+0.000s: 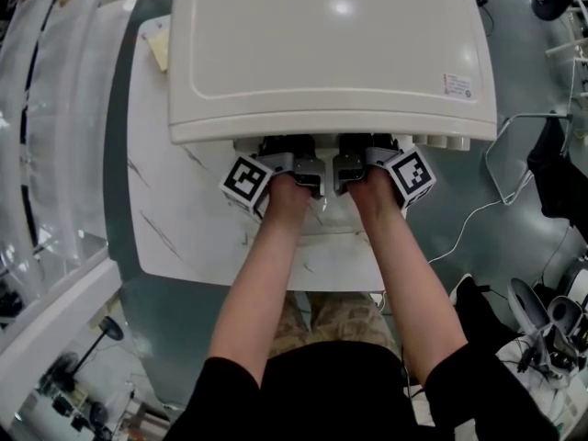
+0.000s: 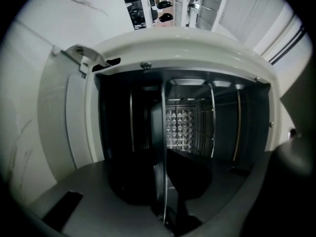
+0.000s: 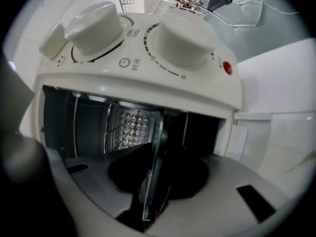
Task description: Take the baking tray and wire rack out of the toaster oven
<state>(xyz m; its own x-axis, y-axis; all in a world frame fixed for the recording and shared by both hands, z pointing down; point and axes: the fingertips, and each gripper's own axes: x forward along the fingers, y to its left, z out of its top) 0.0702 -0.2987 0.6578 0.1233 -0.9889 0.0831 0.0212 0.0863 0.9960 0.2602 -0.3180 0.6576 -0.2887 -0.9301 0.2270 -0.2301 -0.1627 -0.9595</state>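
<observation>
White table (image 1: 184,237) carries the oven (image 1: 331,53), and the tray (image 3: 157,127) sits in its open mouth: thin, stiff metal, probably light and slick. Left gripper (image 2: 164,174) and right gripper (image 3: 156,169) are both clamped on its front rim. Oven walls sit close on each side, so the free room is straight back toward the person.

Head view: the toaster oven (image 1: 331,53) hides its own cavity and the jaw tips of the left gripper (image 2: 164,181) and right gripper (image 3: 154,177); its label (image 1: 457,85) is unreadably small. Gripper views: metal edge (image 2: 163,127) between the jaws, tray or rack undeterminable.
</observation>
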